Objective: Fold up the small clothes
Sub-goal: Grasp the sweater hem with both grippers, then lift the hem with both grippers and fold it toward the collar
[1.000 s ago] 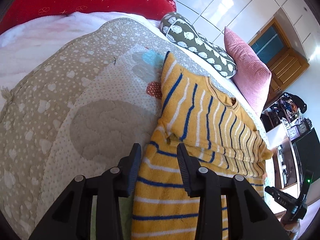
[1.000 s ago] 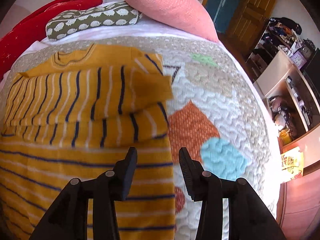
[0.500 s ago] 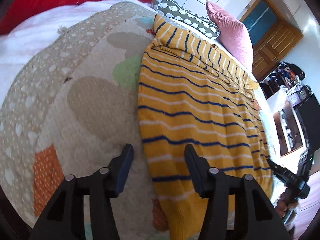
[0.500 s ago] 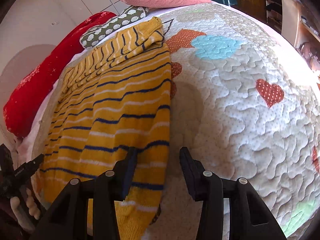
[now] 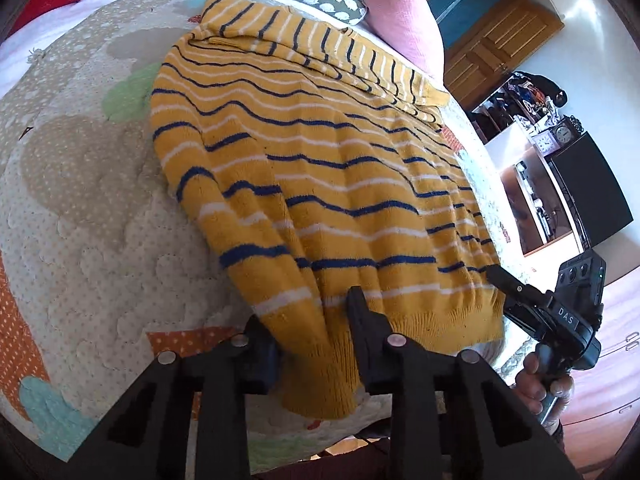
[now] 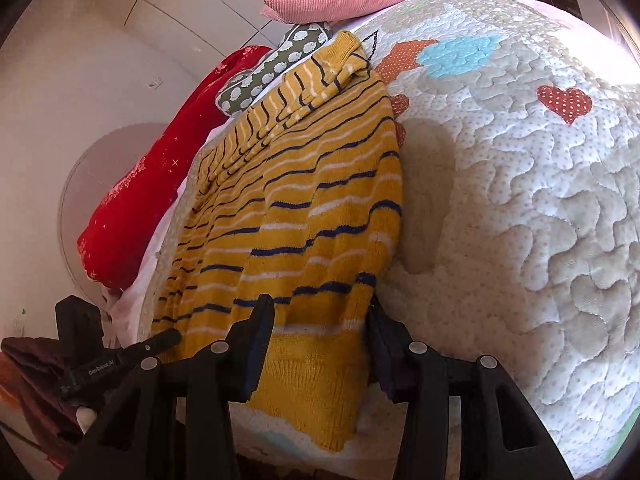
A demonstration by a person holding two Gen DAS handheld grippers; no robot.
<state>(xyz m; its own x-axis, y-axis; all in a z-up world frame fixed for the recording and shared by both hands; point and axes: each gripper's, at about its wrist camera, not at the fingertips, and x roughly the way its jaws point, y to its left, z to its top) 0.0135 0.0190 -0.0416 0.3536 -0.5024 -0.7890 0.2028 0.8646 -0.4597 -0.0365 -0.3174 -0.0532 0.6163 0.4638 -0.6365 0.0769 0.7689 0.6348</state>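
Garment: the yellow striped sweater (image 5: 320,184) lies flat on the quilted bed cover (image 5: 80,216), its hem hanging just over the near edge of the bed and its folded-in sleeves up toward the pillows at the far edge.

Left tool: your left tool (image 5: 308,332) sits at the hem's left corner; its jaws are closing, with a bunched fold of the ribbed hem between them. From the left wrist view the knit fills the gap and the pads look to be pressing on it.

Right tool: your right tool (image 6: 320,332) sits at the hem's right corner; its jaws are opening and stand well spread, the hem lying between them but not pinched.

Step in hand: I judge this to be the take-up of the bottom hem at both corners, ahead of folding the lower half up over the body.

Next move: it calls for you to close the right tool on the hem at the same depth as the left, then lift both corners together and carry them evenly toward the far edge.

Watch for: the knit looks thick and slack, so a shallow bite could slip, and an uneven lift would probably skew the fold.
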